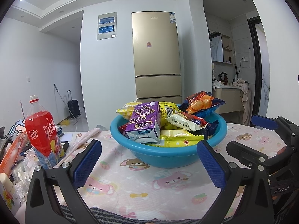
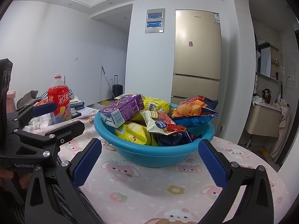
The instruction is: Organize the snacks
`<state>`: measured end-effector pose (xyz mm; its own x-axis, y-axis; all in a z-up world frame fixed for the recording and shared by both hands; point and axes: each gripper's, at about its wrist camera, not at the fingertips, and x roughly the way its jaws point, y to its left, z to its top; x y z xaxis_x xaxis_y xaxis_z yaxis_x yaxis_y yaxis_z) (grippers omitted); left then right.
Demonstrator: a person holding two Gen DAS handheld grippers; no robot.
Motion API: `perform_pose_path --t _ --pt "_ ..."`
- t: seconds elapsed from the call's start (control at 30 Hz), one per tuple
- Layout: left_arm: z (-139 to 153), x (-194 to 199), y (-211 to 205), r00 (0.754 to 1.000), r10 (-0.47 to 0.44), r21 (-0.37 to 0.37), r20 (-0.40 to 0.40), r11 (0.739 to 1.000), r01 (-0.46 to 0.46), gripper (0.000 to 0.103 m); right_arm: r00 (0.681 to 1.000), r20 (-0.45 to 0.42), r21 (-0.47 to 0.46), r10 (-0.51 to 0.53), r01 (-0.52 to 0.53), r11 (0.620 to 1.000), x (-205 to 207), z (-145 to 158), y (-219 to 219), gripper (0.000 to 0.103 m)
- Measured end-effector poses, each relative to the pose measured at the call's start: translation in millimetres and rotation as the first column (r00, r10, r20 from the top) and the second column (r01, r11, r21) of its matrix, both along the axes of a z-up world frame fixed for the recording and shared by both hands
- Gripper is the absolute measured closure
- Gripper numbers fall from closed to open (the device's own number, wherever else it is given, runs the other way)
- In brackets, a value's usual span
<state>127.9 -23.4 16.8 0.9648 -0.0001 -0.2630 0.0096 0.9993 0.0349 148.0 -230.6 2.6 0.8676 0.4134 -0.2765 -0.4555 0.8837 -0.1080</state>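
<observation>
A blue plastic basin (image 1: 168,155) (image 2: 155,154) stands on the table, piled with snacks: a purple drink carton (image 1: 144,122) (image 2: 121,111), a blue chips bag (image 1: 201,105) (image 2: 194,110), a cream and red packet (image 1: 186,122) (image 2: 162,124) and yellow packets (image 1: 177,140) (image 2: 132,133). My left gripper (image 1: 149,166) is open and empty, just in front of the basin. My right gripper (image 2: 150,165) is open and empty, also in front of the basin. The right gripper also shows at the right edge of the left wrist view (image 1: 261,140), the left gripper at the left edge of the right wrist view (image 2: 46,119).
The table has a pink cartoon-print cloth (image 1: 140,183) (image 2: 149,186). A red iced-tea bottle (image 1: 43,130) (image 2: 59,99) stands at the left among bags and clutter (image 1: 16,158). A gold fridge (image 1: 157,56) stands behind.
</observation>
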Motion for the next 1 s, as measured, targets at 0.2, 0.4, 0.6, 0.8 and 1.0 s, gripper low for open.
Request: perform_pose_path --t 0.2,0.4,0.6,0.8,1.0 --pt "-0.3 0.1 1.1 1.000 0.000 -0.002 -0.003 1.000 0.000 0.000 1.000 -0.009 0.001 -0.001 0.001 1.000 1.1 -0.4 0.4 0.000" --pt "-1.1 -0.2 3.6 1.000 -0.001 -0.003 -0.005 1.000 0.001 0.000 1.000 -0.011 0.000 -0.004 0.004 1.000 2.1 -0.1 0.7 0.000" --pt "-0.6 -0.1 2.5 1.000 -0.001 -0.002 -0.005 1.000 0.001 0.000 1.000 -0.016 0.003 -0.005 0.005 1.000 2.5 -1.0 0.4 0.000" --pt "-1.0 -0.1 3.4 1.000 -0.002 -0.003 -0.007 1.000 0.002 0.000 1.000 -0.016 0.003 -0.005 0.005 1.000 2.8 -0.9 0.2 0.000" --pt "-0.8 -0.1 3.4 1.000 -0.002 -0.003 -0.008 1.000 0.002 0.000 1.000 -0.017 0.002 -0.005 0.005 1.000 2.8 -0.8 0.3 0.000"
